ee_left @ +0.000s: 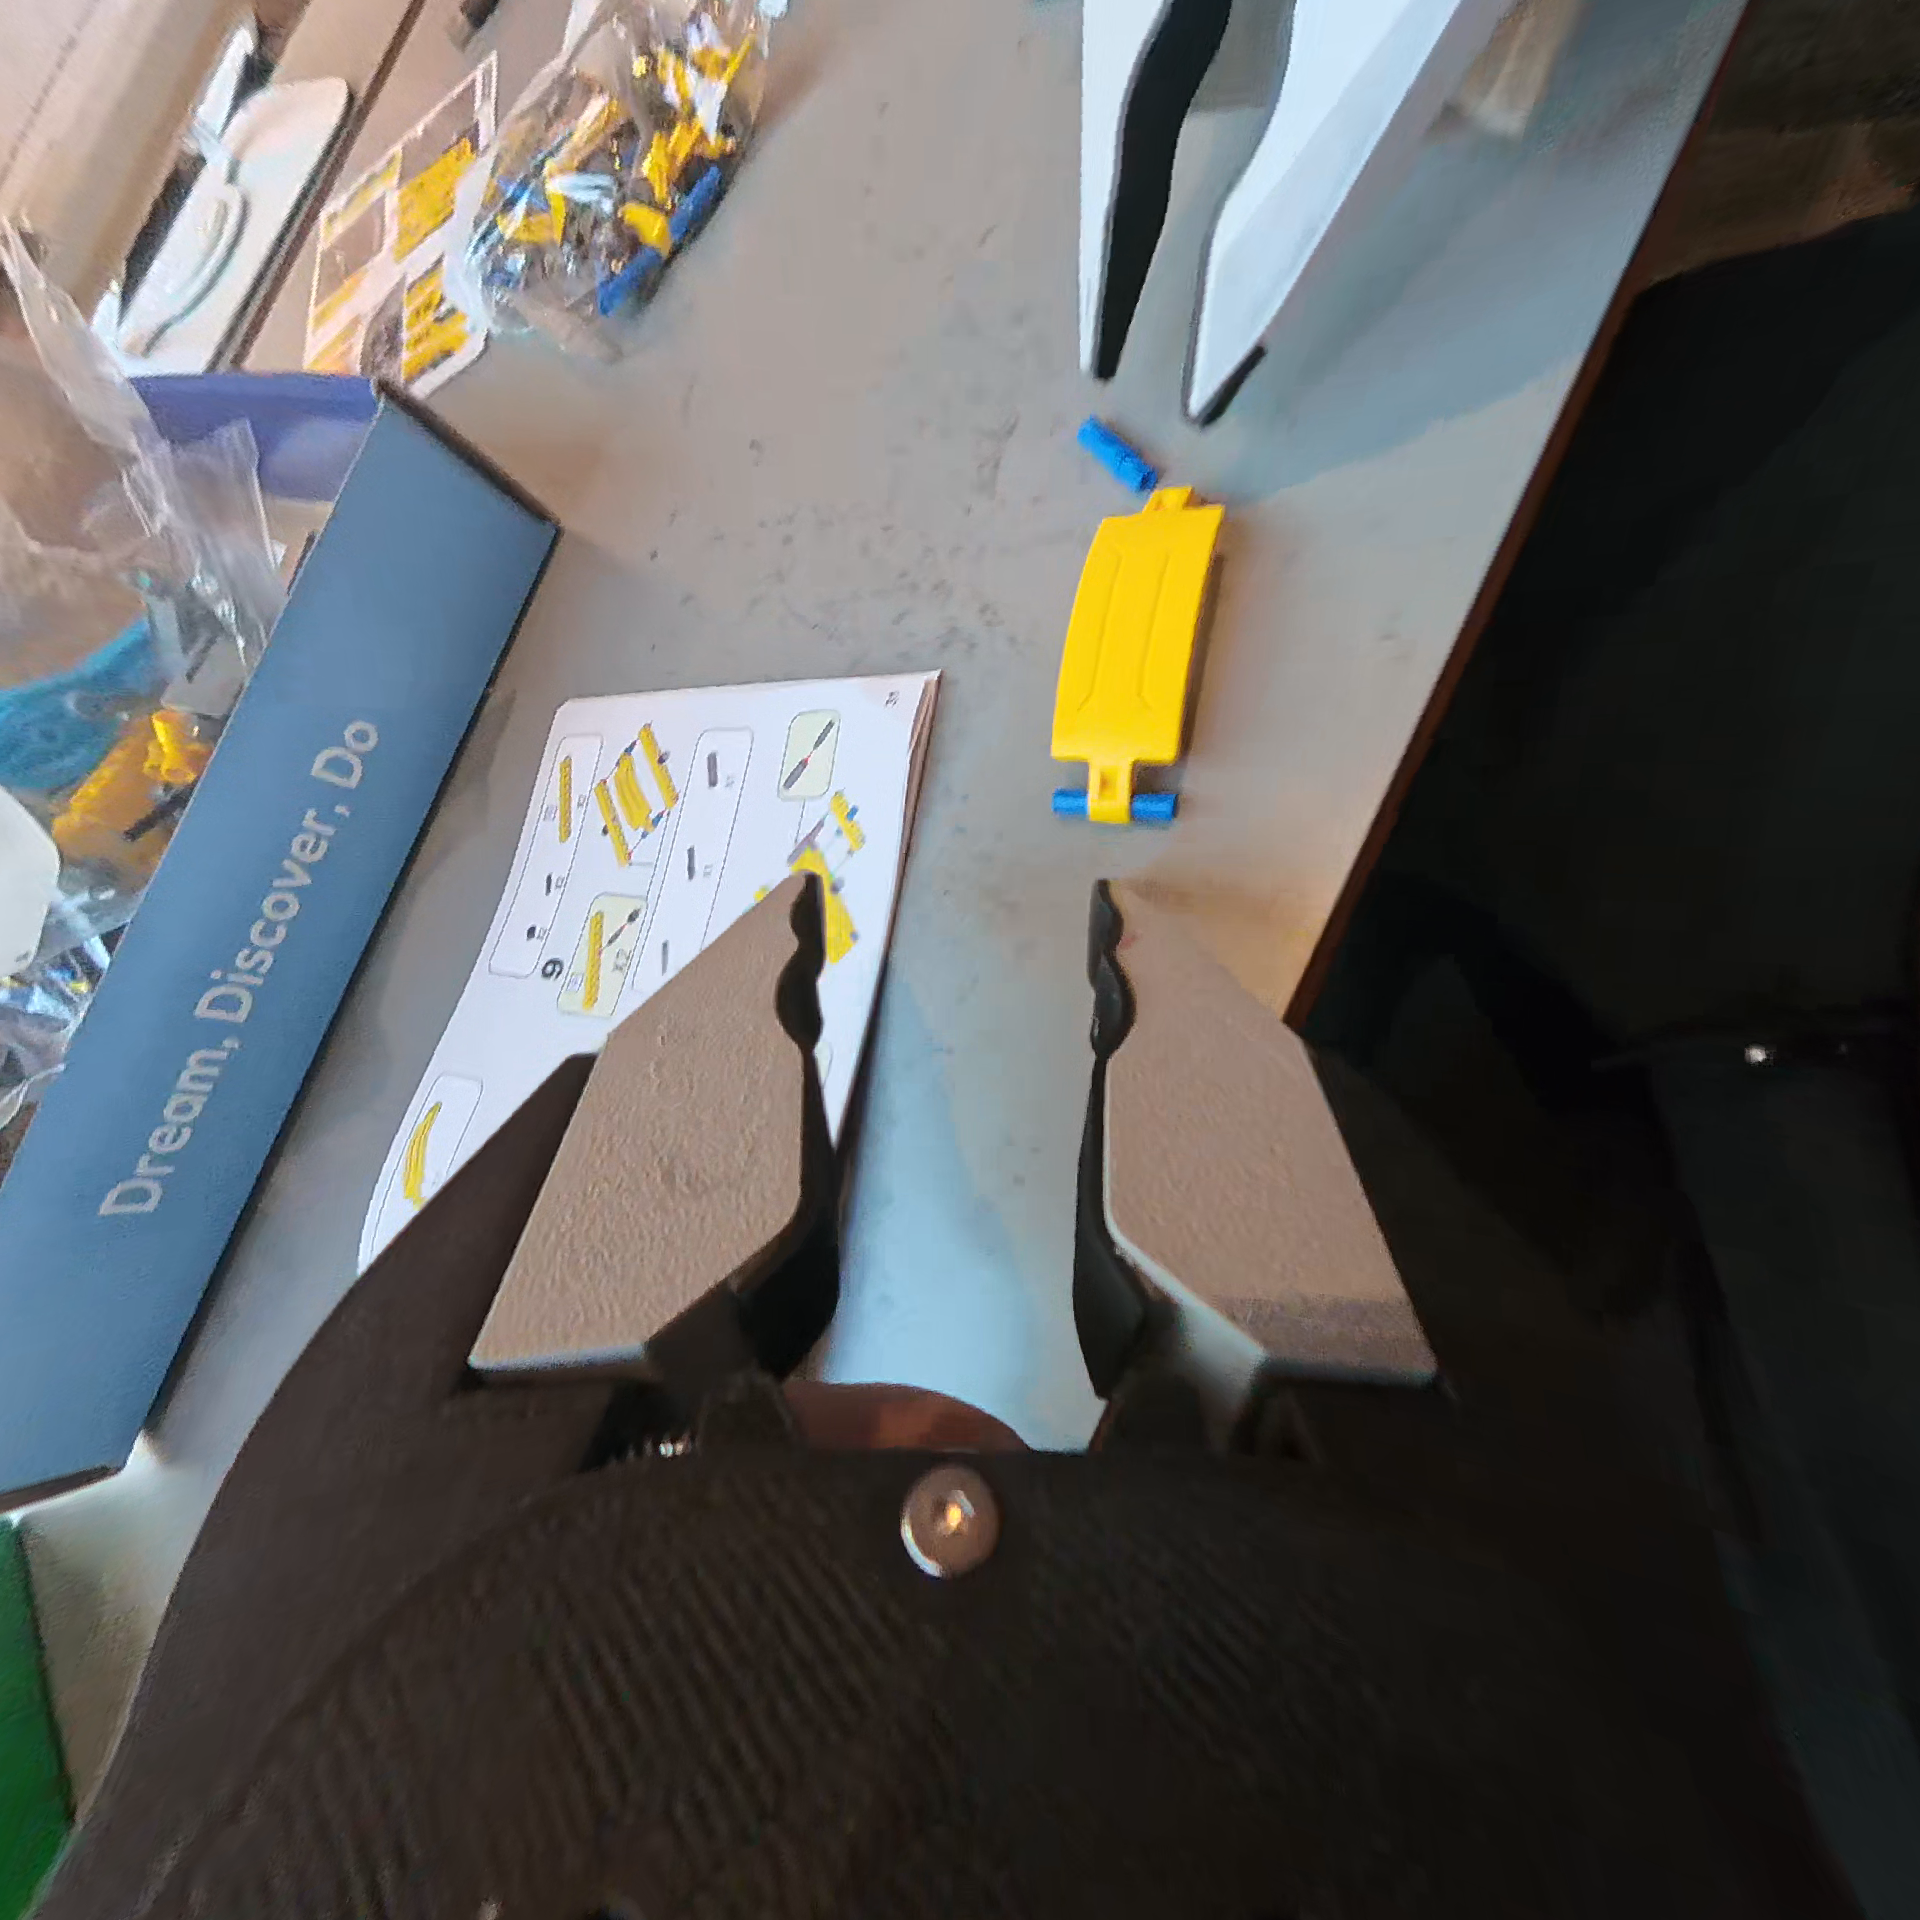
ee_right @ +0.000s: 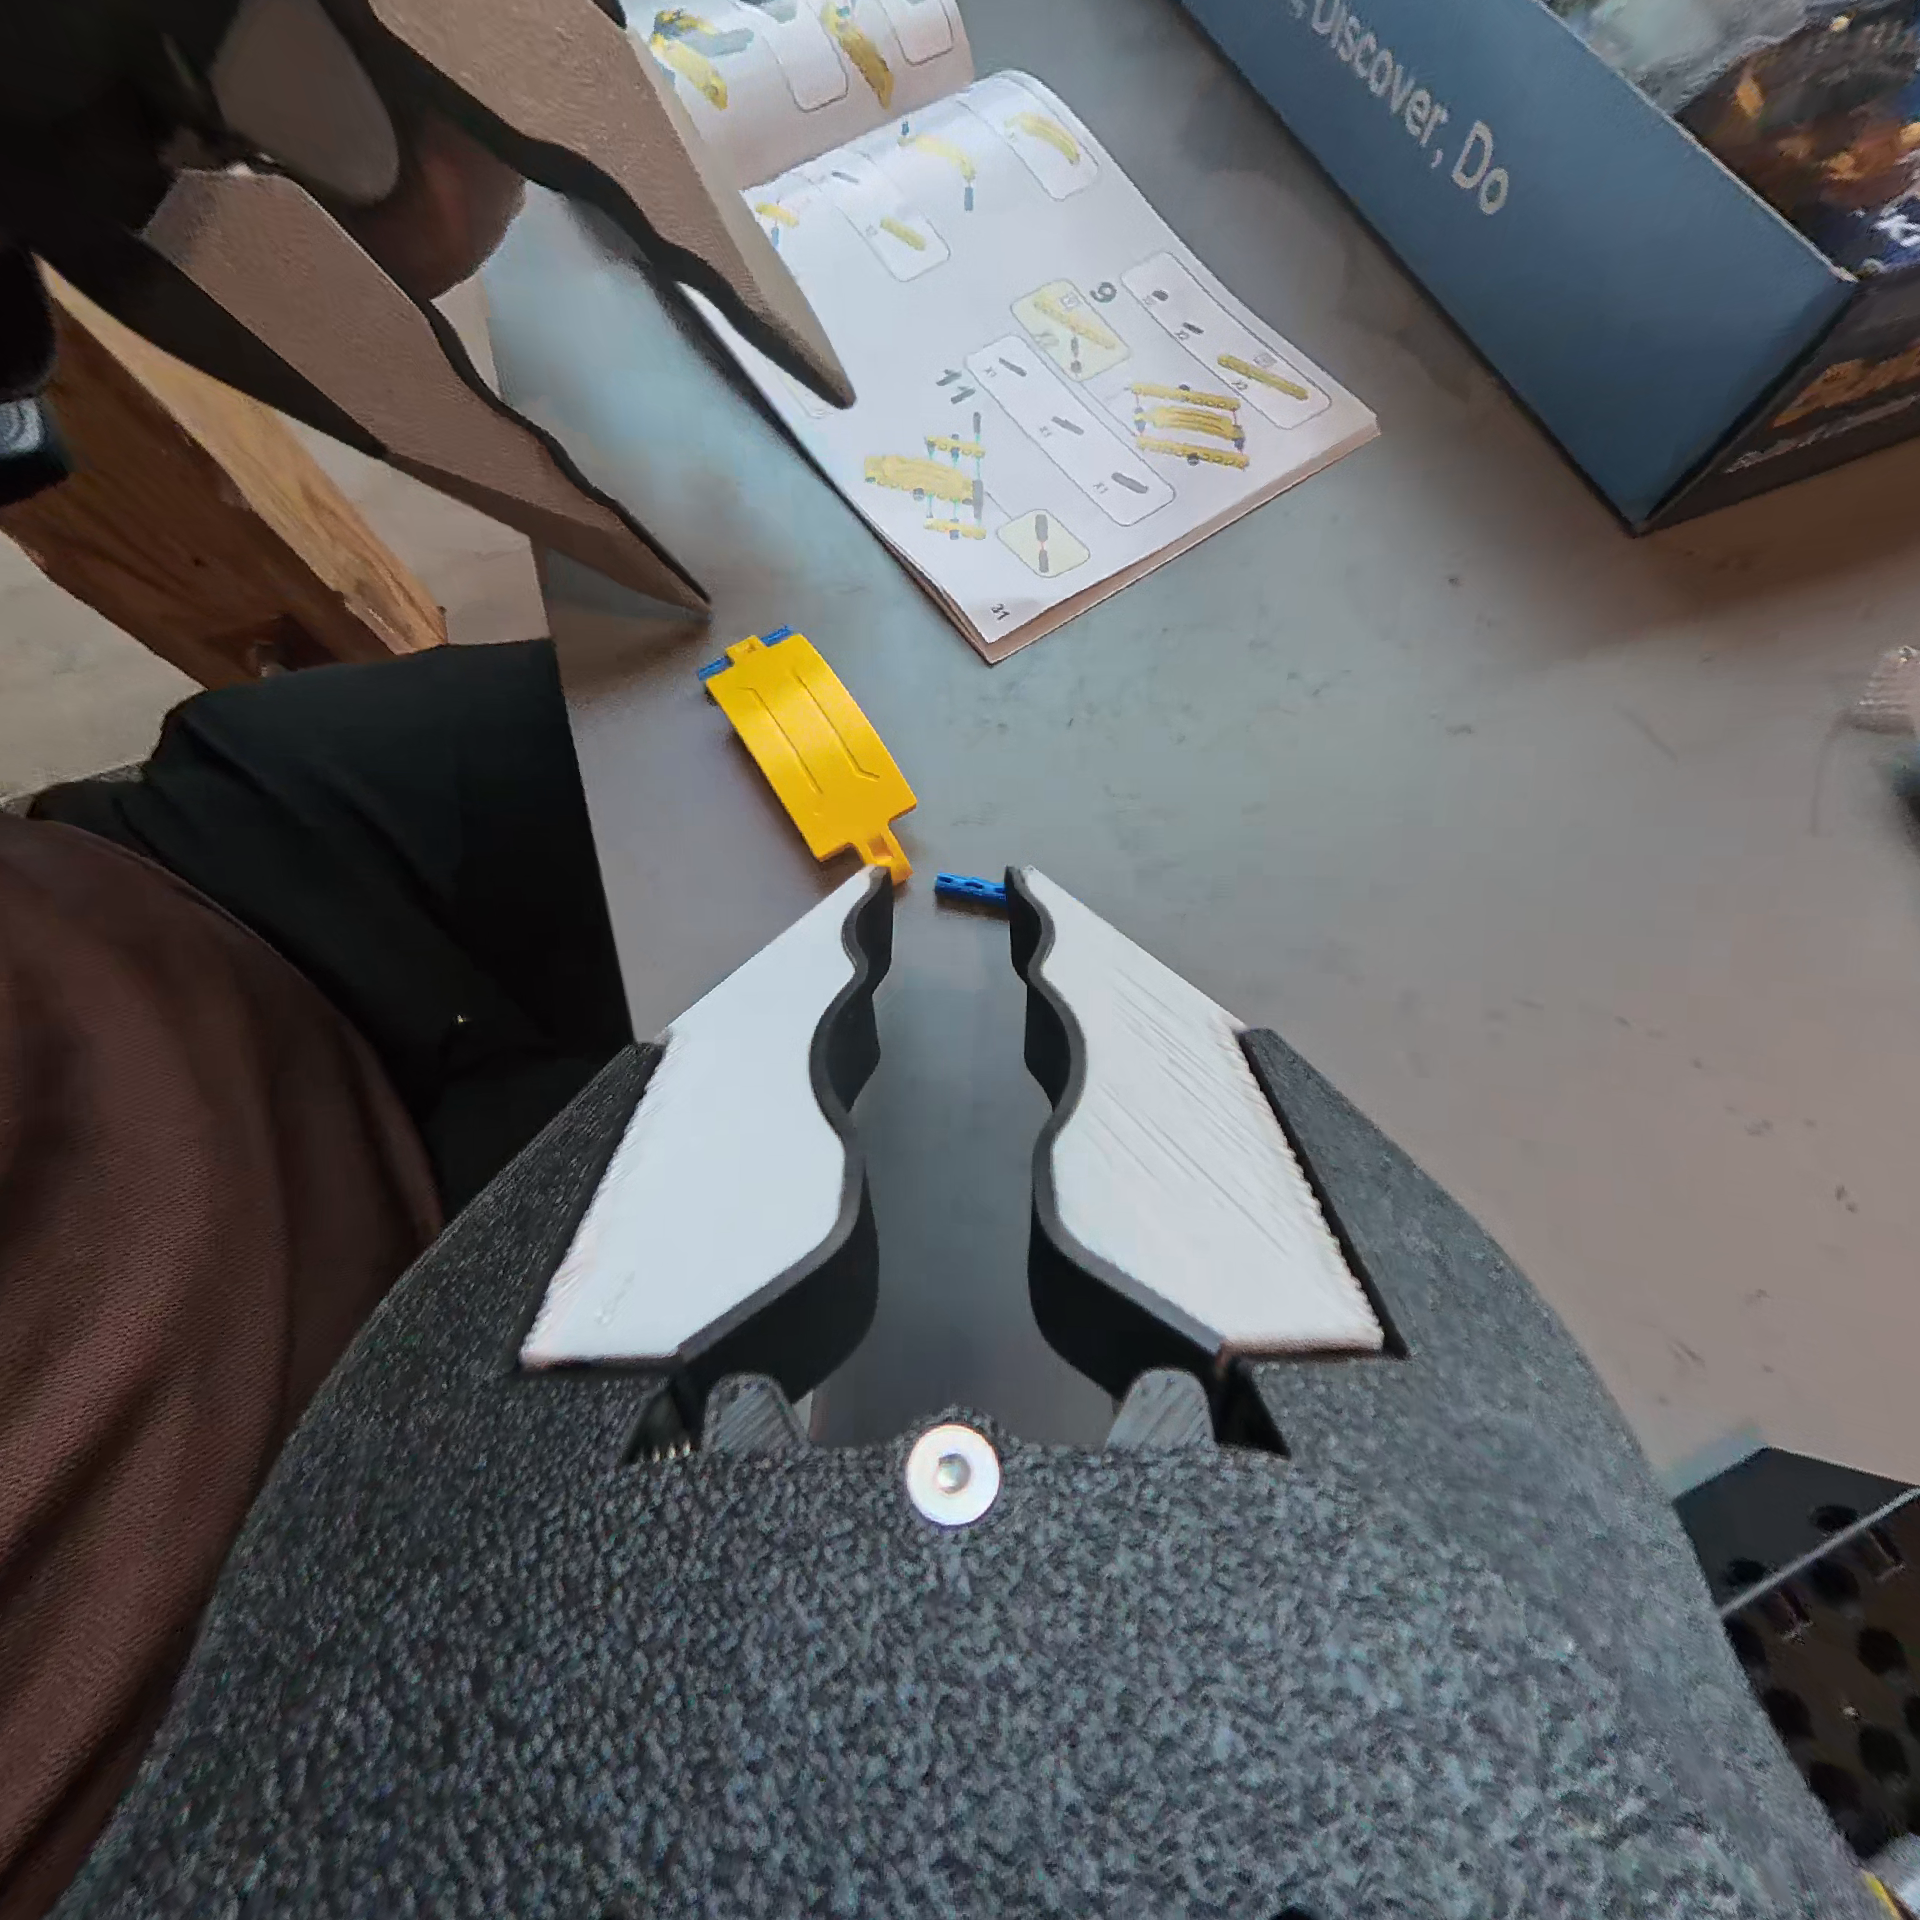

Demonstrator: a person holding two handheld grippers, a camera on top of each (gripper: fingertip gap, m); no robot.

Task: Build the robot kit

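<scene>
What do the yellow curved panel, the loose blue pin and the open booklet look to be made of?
Yellow curved panel: likely moulded plastic, smooth with a slight sheen and crisp grooves. Loose blue pin: probably the same plastic, too small to judge its finish. Open booklet: thin printed paper, pages curling.

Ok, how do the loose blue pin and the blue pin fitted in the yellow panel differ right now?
The loose blue pin lies free on the grey table, past one end tab of the yellow panel; the fitted blue pin runs through the tab at the other end, with only its two ends showing. The loose one sits just ahead of the right gripper, whose jaws are open; the fitted one lies nearer the left gripper, also open. Both are short and blue.
</scene>
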